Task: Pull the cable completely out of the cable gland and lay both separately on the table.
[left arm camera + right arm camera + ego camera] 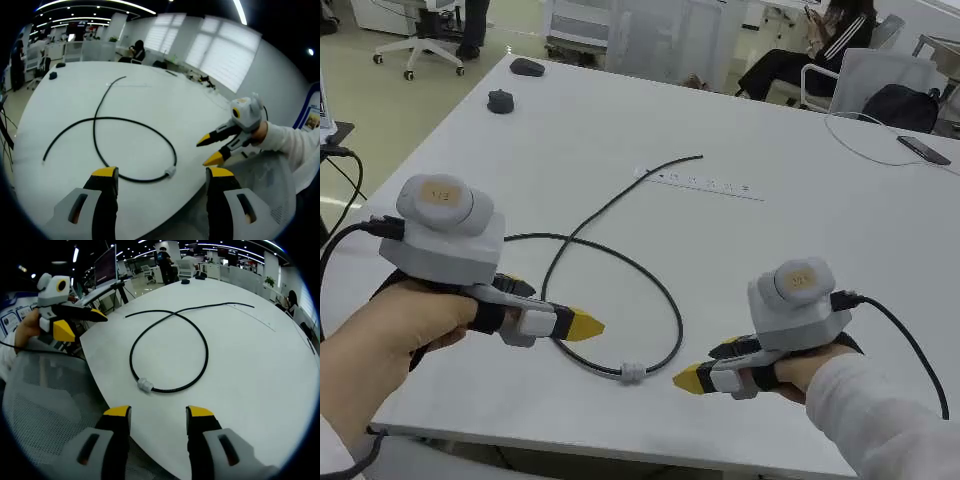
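Note:
A long black cable (679,322) lies in a loose loop on the white table (800,230). A small grey cable gland (632,373) sits on the cable near the table's front edge. My left gripper (585,326) hovers just left of the gland, and my right gripper (688,379) just right of it; their tips point at each other. In the left gripper view the gland (170,171) lies ahead between the open jaws (162,175). The right gripper view has the gland (145,385) ahead of the open jaws (159,412). Neither gripper holds anything.
A thin white strip (705,183) lies past the cable's far end. Two dark mice (500,101) (527,67) rest at the far left of the table, a phone (923,150) at the far right. A person sits on a chair beyond the table.

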The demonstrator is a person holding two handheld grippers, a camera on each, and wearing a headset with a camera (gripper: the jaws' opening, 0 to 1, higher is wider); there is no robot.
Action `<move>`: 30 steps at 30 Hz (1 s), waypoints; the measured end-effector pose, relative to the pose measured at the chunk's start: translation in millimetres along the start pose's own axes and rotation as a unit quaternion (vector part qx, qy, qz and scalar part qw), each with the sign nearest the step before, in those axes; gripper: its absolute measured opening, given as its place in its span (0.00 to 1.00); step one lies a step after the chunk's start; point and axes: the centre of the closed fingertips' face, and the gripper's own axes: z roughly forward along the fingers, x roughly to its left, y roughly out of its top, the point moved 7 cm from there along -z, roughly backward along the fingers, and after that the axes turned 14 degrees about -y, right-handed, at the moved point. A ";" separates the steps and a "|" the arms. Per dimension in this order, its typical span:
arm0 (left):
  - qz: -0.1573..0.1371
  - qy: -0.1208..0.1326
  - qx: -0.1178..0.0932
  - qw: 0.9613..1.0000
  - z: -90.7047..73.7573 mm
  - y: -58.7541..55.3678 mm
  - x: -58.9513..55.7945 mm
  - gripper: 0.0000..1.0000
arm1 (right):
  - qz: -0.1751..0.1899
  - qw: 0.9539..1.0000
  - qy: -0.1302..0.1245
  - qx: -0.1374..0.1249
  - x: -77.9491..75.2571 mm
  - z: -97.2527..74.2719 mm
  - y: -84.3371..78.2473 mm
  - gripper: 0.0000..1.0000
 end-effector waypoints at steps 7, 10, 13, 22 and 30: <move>-0.002 -0.001 0.002 1.000 0.5 -0.9 0.1 0.71 | -0.005 1.000 0.003 0.002 1.4 0.7 -0.3 0.43; -0.001 -0.002 0.004 1.000 1.1 -1.2 0.0 0.70 | -0.004 1.000 0.003 0.002 1.2 0.5 -0.6 0.43; -0.001 -0.003 0.005 1.000 1.5 -1.4 -0.1 0.70 | -0.004 1.000 0.003 0.002 1.3 0.6 -0.6 0.43; -0.003 -0.003 0.006 1.000 1.8 -2.1 0.2 0.70 | -0.008 1.000 0.007 0.008 3.2 1.6 -1.6 0.43; -0.003 -0.006 0.008 1.000 2.4 -1.9 0.1 0.70 | -0.011 1.000 0.009 0.013 4.2 3.2 -2.3 0.43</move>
